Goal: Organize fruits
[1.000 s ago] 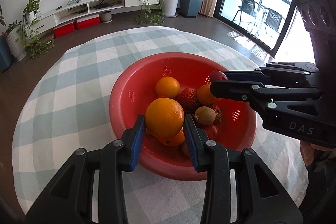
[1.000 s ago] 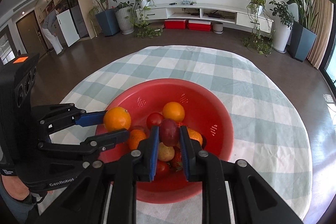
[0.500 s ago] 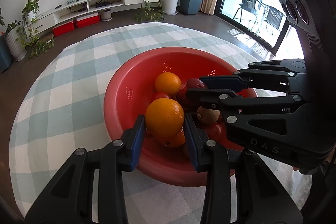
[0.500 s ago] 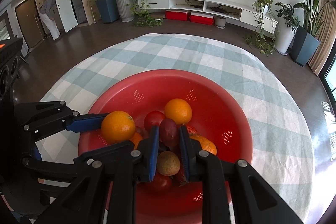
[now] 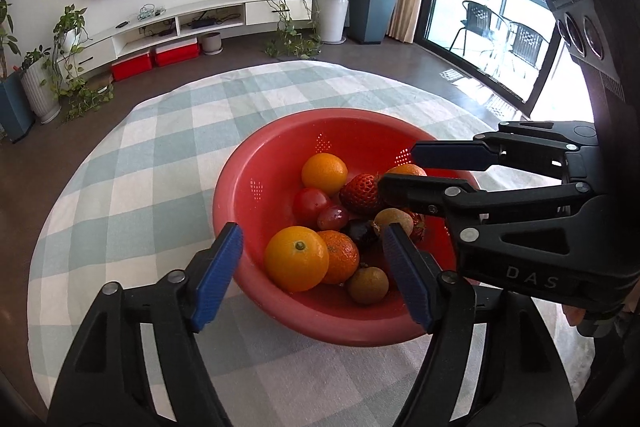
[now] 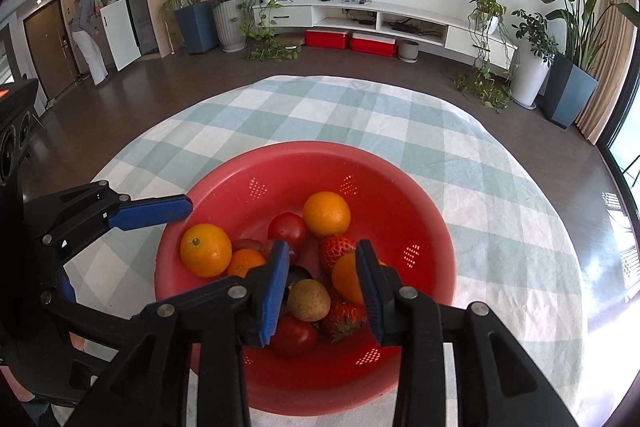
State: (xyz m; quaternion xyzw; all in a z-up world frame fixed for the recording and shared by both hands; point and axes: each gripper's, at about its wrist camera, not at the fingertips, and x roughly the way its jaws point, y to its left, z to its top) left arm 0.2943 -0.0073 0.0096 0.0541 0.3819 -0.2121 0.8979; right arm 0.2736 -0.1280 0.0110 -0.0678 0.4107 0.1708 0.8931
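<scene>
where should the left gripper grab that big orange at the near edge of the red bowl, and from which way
Grip the big orange across its widest middle, coming down from above with the open left gripper. It sits against the red bowl wall on one side and touches a smaller orange on the other, so the near-to-far sides probably leave the fingers more room. Its stem end faces up.

Dark fruit (image 6: 298, 273) behind right claw (image 6: 322, 287), near rim hidden
</scene>
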